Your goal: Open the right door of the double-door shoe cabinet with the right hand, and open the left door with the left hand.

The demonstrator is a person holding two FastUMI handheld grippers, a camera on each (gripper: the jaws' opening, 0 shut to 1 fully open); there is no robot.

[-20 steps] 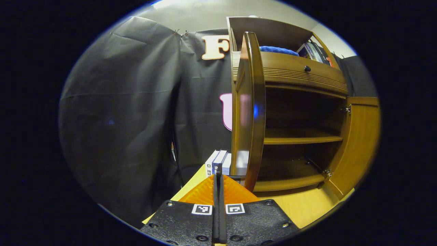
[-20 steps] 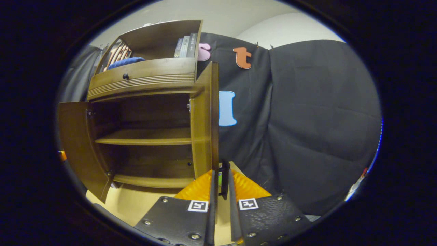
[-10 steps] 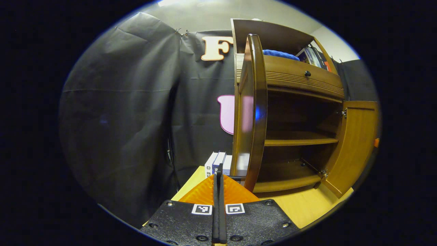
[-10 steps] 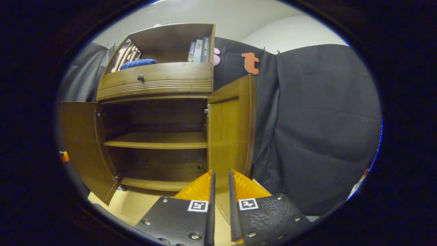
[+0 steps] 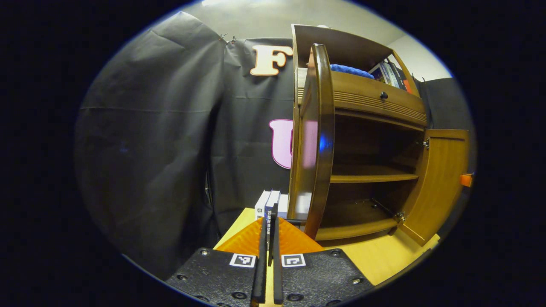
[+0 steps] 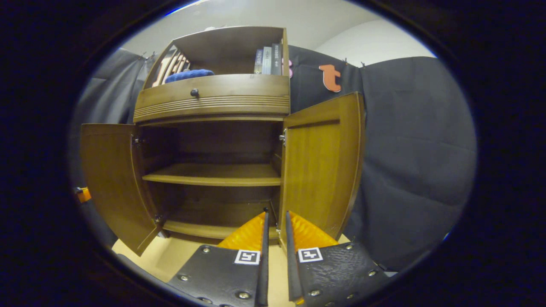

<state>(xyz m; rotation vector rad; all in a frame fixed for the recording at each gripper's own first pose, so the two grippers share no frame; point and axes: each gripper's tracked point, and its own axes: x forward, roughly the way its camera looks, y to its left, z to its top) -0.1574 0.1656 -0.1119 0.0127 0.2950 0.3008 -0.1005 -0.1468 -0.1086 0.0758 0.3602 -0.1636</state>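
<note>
Both doors of the brown wooden shoe cabinet [image 6: 213, 98] stand open, showing bare shelves. In the right gripper view the right door [image 6: 320, 170] swings out just behind my right gripper [image 6: 276, 212], whose fingers are narrowly parted with nothing between them. The left door [image 6: 106, 183] hangs open at the far left. In the left gripper view that left door [image 5: 313, 140] is seen edge-on, and its thin dark handle [image 5: 294, 221] reaches to my left gripper [image 5: 268, 217]. Its fingers are slightly parted around the handle's end. The right door [image 5: 439, 183] is at the far right.
Small boxes [image 5: 271, 202] stand beside the cabinet on the light wooden top [image 5: 384, 260]. A drawer with a dark knob [image 6: 194, 92] sits above the doors, with books [image 6: 266, 59] and a blue cloth [image 6: 187, 75] on the top shelf. Black cloth hangs behind.
The right gripper has let go of the right door's handle and turned left, so the door now shows wide open. The left gripper's fingers have parted slightly.
</note>
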